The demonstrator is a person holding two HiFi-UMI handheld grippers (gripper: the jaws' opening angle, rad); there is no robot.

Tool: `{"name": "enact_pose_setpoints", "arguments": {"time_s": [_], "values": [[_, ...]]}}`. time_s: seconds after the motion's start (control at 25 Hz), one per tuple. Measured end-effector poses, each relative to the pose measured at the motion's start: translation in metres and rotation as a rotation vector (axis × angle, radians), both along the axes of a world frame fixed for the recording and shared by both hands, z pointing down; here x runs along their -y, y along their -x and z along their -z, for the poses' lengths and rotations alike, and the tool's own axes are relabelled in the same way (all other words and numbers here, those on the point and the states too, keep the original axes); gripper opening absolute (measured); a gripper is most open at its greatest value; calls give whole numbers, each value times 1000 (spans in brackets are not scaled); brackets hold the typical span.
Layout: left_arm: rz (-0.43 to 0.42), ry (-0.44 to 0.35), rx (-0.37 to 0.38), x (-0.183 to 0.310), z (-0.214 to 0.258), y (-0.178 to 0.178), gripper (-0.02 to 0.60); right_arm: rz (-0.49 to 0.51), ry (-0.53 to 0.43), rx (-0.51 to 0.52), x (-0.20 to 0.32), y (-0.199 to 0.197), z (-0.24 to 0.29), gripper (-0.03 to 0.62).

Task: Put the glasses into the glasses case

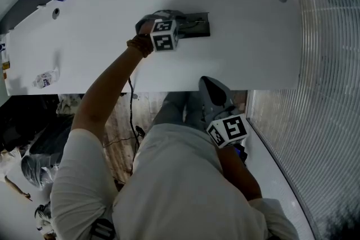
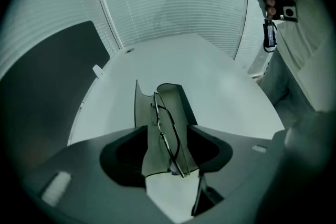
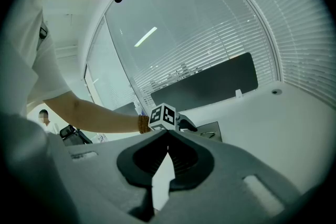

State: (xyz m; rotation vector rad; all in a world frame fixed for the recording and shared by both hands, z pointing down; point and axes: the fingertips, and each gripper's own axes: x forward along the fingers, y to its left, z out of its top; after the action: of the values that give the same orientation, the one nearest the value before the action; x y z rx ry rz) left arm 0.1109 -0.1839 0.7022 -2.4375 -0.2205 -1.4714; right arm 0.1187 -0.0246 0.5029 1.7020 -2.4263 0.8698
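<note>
The thin wire-framed glasses [image 2: 164, 123] lay in the open dark grey glasses case [image 2: 177, 98], mid-way along the white table [image 1: 253, 36] and nearer its far edge. The left gripper [image 2: 169, 136] stood over them with its jaws wide apart. The right gripper [image 3: 168, 132] hung by the near edge, its jaws together and empty.

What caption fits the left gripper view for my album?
The left gripper, jaws apart, straddles the glasses lying in their open case on the table.

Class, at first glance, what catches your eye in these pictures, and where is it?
Thin-framed glasses sit in an open glasses case on the white table, between the open jaws of the left hand-held gripper. The right hand-held gripper is held at the table's near edge, jaws shut and empty.
</note>
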Motion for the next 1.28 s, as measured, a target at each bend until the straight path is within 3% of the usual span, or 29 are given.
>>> {"name": "enact_pose_setpoints", "arguments": {"time_s": [0.12, 0.36, 0.6, 0.72, 1.04, 1.2, 1.28], "values": [[68, -4, -63, 6, 20, 4, 232, 6, -19, -4, 0, -2, 5, 3], [237, -17, -243, -5, 85, 23, 99, 23, -61, -32, 6, -7, 30, 2], [429, 23, -512, -41, 171, 39, 3, 49, -157, -62, 18, -5, 71, 3], [499, 24, -665, -50, 224, 43, 3, 72, -216, -78, 29, -2, 96, 3], [570, 83, -1041, -98, 351, 45, 3, 123, -341, -94, 39, 15, 157, 3], [677, 142, -1233, -112, 397, 55, 3, 150, -372, -97, 35, 26, 185, 3], [741, 193, -1285, -119, 406, 57, 3, 159, -393, -94, 32, 29, 194, 3]]}}
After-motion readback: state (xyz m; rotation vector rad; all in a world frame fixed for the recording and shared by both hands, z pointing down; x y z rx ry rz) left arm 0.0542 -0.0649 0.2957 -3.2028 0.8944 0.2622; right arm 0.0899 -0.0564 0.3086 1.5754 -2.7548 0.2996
